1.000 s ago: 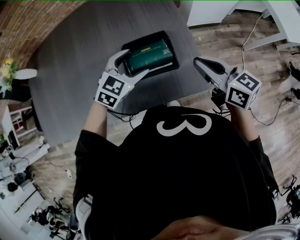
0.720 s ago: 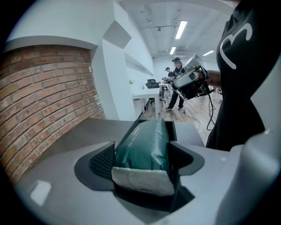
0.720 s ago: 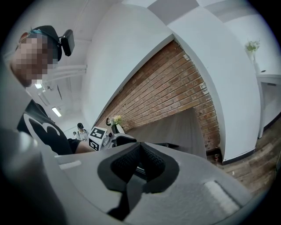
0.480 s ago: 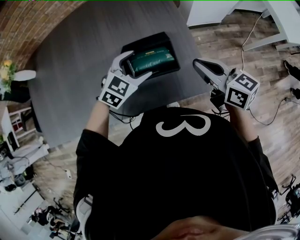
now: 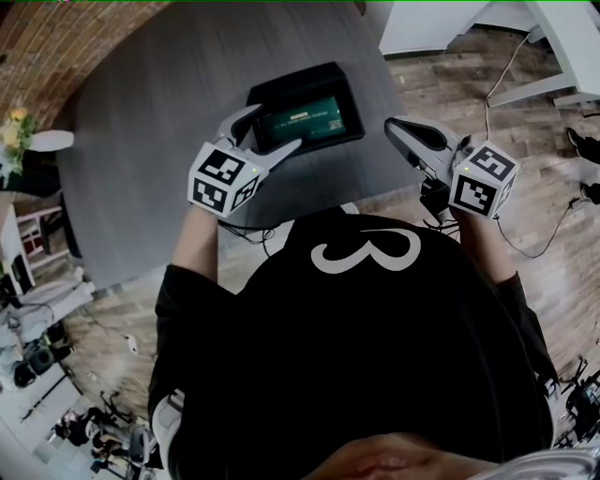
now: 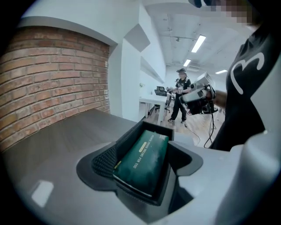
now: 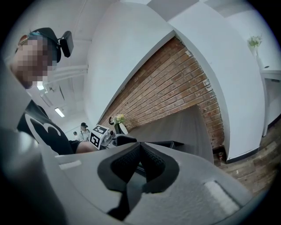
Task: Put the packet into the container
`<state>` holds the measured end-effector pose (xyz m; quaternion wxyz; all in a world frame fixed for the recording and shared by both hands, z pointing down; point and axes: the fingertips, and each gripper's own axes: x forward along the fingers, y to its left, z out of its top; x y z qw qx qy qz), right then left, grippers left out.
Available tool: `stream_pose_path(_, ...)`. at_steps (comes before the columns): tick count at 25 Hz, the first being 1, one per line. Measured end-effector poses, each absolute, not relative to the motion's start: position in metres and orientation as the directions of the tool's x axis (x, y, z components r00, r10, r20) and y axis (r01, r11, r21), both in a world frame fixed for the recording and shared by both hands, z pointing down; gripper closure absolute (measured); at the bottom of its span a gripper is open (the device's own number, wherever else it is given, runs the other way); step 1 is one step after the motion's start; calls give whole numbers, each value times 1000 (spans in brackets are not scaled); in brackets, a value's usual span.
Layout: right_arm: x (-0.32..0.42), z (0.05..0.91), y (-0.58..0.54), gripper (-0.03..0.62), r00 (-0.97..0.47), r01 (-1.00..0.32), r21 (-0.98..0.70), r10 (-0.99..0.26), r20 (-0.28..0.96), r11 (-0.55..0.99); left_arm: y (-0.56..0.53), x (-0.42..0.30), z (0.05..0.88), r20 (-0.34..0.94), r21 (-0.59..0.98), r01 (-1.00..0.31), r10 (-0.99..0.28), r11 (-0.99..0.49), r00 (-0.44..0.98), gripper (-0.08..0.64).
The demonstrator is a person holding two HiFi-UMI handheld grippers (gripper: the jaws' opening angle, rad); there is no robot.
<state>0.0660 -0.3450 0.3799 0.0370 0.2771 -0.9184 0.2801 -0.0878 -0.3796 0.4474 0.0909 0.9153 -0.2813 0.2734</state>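
A dark green packet (image 5: 305,117) lies flat inside the black rectangular container (image 5: 281,86) on the grey table (image 5: 141,150). My left gripper (image 5: 275,127) is open at the container's near left corner, its jaws spread wide and touching nothing. In the left gripper view the packet (image 6: 142,160) shows between the jaws, resting within the container's wall (image 6: 131,137). My right gripper (image 5: 394,127) is shut and empty, held off the table's right edge. In the right gripper view its pads (image 7: 139,149) meet at the tips.
The table's near edge runs just in front of the person's chest. Wooden floor with cables (image 5: 525,234) lies to the right, with white desks (image 5: 441,23) beyond. A brick wall (image 5: 47,37) and a flower vase (image 5: 14,131) stand at the left. A person (image 6: 180,96) stands far off.
The packet has gone from raised and tilted over the container to lying flat inside it. My left gripper has drawn back slightly toward the body. The right gripper has hardly moved.
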Motion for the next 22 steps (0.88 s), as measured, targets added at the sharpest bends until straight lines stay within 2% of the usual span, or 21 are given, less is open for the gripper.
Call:
stream_pose_path(6, 57, 367, -339, 591, -872, -483, -485, -449, 195, 729, -374, -107, 414, 461, 166, -737, -609, -655, 645, 354)
stream_pose_path(11, 52, 355, -341, 591, -888, -451, -485, -435, 153, 750, -358, -105, 370, 297, 382, -720, -661, -579, 689, 432)
stream_pose_path(16, 35, 357, -333, 591, -912, -400, -496, -387, 134, 771, -335, -87, 349, 225, 423, -712, -697, -560, 681, 543)
stream_pose_path(22, 17, 353, -319, 591, -936, -346, -482, -329, 124, 805, -315, -68, 352, 208, 443, -702, -698, -558, 685, 549)
